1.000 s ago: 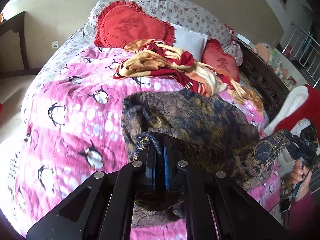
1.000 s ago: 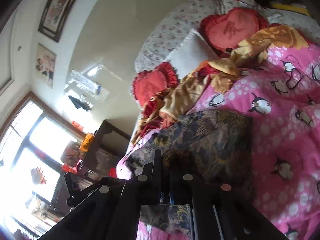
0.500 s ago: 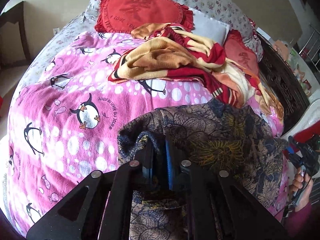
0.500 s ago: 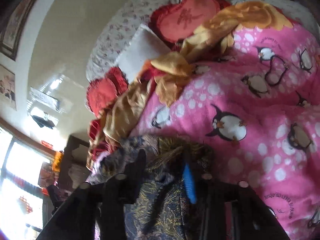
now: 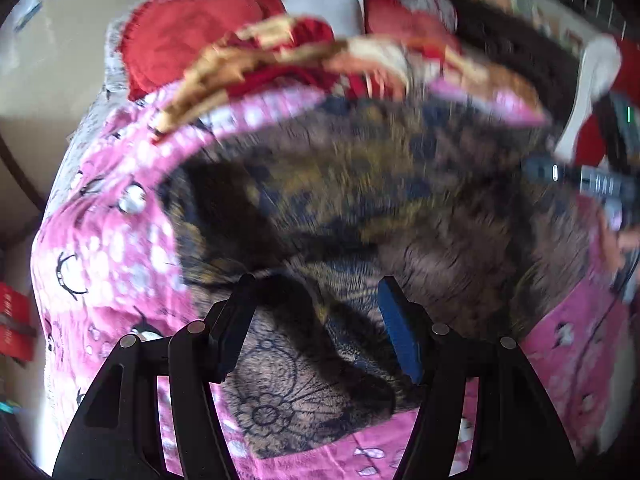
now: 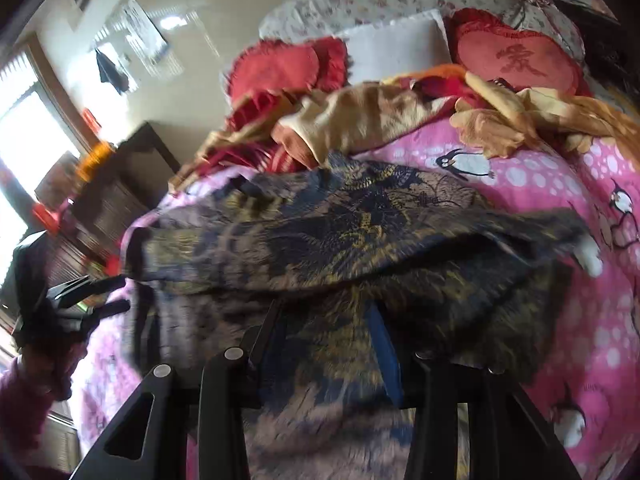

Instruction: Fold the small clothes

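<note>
The dark patterned garment (image 5: pixel 360 184) lies on the pink penguin blanket (image 5: pixel 104 248), just in front of the crumpled red and gold cloth (image 5: pixel 288 52) by the pillows. One fold looks laid: an upper layer lies doubled over the lower. The left gripper (image 5: pixel 316 320) is opening, its jaws wide above the cloth and gripping nothing. The right gripper (image 6: pixel 328 332) stands partly open, cloth under it but not pinched. Judging by its bulk, further folds and smoothing remain.

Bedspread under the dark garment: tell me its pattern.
Pink bedspread with white dots and penguins, clearest in the right wrist view.
</note>
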